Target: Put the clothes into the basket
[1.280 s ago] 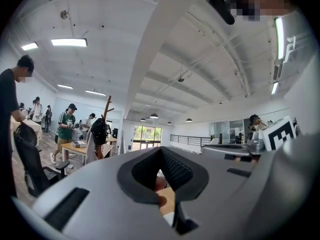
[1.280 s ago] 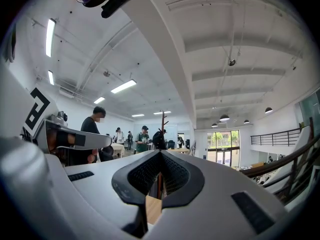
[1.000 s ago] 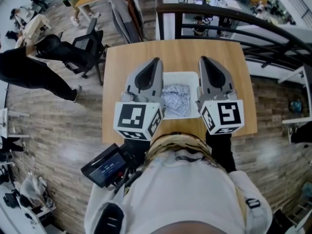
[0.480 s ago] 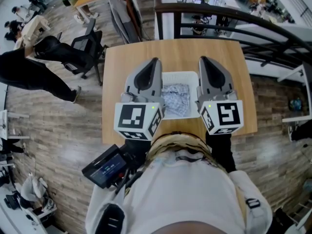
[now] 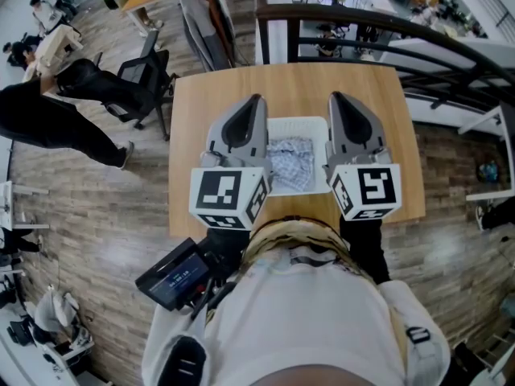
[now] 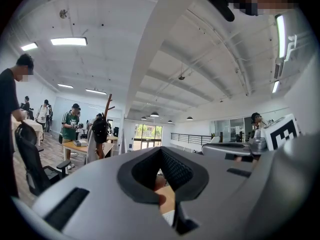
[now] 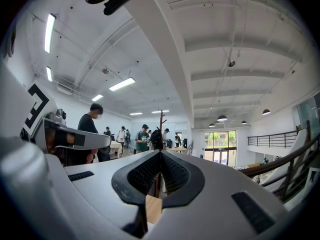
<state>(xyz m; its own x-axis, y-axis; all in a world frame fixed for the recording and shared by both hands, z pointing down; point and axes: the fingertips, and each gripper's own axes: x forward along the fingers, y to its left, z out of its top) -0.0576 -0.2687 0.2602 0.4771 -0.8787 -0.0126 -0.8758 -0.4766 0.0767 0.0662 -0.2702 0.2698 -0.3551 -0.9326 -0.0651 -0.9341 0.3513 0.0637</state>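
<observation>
A white basket (image 5: pixel 298 125) sits on the wooden table (image 5: pixel 290 87) and holds a crumpled blue-and-white checked garment (image 5: pixel 290 164). My left gripper (image 5: pixel 256 101) hangs over the basket's left side and my right gripper (image 5: pixel 335 99) over its right side, both pointing away from me. In the left gripper view the left gripper (image 6: pixel 161 150) has its jaw tips together with nothing between them. The right gripper (image 7: pixel 160 153) looks the same in the right gripper view: tips touching, empty. Both gripper views look out level across the room, so neither shows the garment.
A dark railing (image 5: pixel 386 22) runs behind the table. To the left, on the wooden floor, stand a black office chair (image 5: pixel 145 79) and a bending person in black (image 5: pixel 48 119). A black device (image 5: pixel 173 276) hangs at my waist.
</observation>
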